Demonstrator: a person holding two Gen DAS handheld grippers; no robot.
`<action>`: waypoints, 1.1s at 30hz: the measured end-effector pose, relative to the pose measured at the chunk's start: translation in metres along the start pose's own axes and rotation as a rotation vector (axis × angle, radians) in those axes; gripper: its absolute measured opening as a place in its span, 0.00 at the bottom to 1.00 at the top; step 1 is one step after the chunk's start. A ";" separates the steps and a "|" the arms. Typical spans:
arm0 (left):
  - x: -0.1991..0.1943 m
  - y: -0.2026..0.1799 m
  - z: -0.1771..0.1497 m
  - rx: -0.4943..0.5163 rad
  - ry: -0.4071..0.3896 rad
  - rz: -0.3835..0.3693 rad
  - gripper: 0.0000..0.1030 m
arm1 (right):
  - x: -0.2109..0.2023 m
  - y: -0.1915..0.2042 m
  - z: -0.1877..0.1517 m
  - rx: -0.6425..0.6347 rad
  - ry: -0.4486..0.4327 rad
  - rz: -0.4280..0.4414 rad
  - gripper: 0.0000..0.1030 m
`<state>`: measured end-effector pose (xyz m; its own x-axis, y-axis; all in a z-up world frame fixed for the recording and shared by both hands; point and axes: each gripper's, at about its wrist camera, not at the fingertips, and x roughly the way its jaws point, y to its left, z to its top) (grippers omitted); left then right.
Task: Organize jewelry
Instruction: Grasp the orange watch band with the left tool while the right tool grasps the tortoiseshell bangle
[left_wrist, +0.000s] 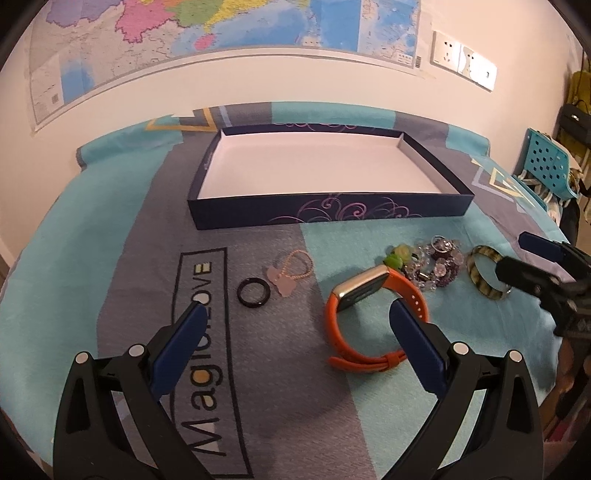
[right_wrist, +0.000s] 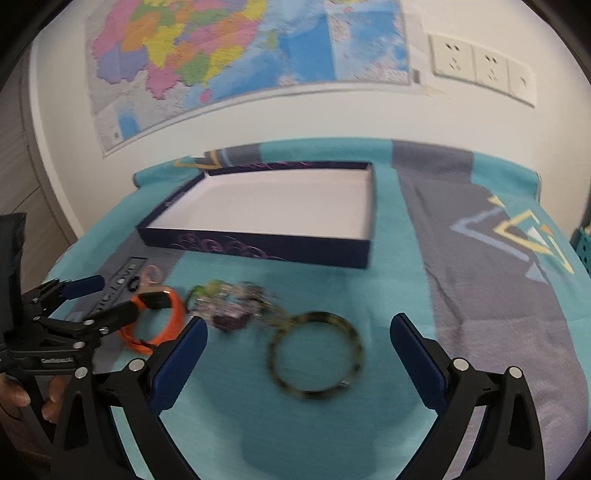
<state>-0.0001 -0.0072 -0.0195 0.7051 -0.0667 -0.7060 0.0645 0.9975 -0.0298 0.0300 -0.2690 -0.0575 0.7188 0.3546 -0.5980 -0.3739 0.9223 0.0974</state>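
An empty dark blue box (left_wrist: 328, 214) (right_wrist: 258, 249) with a white floor stands at the back of the cloth-covered table. In front of it lie a black ring (left_wrist: 253, 291), a pink bead string with a tag (left_wrist: 293, 271), an orange watch (left_wrist: 369, 317) (right_wrist: 162, 317), a heap of crystal and green bead bracelets (left_wrist: 432, 264) (right_wrist: 229, 302) and a tortoiseshell bangle (left_wrist: 487, 271) (right_wrist: 314, 354). My left gripper (left_wrist: 299, 317) is open just short of the watch and ring. My right gripper (right_wrist: 298, 328) is open around the bangle, above it.
A teal and grey cloth (left_wrist: 110, 240) (right_wrist: 461, 258) covers the table. A map (left_wrist: 184, 33) and wall sockets (right_wrist: 480, 66) hang on the wall behind. A teal perforated chair (left_wrist: 546, 162) stands at the right. A hand (right_wrist: 22, 398) holds the left gripper.
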 end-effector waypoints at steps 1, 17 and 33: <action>0.000 -0.001 0.000 0.003 0.001 -0.008 0.95 | 0.002 -0.004 -0.001 0.005 0.011 0.003 0.87; 0.016 -0.009 0.000 0.054 0.089 -0.166 0.53 | 0.023 -0.011 0.000 -0.105 0.117 -0.027 0.24; 0.012 -0.001 0.010 0.055 0.095 -0.204 0.16 | 0.005 -0.019 0.021 -0.072 0.050 0.065 0.06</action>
<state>0.0152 -0.0096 -0.0212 0.6042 -0.2612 -0.7528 0.2389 0.9607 -0.1416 0.0526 -0.2814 -0.0458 0.6623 0.4037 -0.6312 -0.4616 0.8834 0.0807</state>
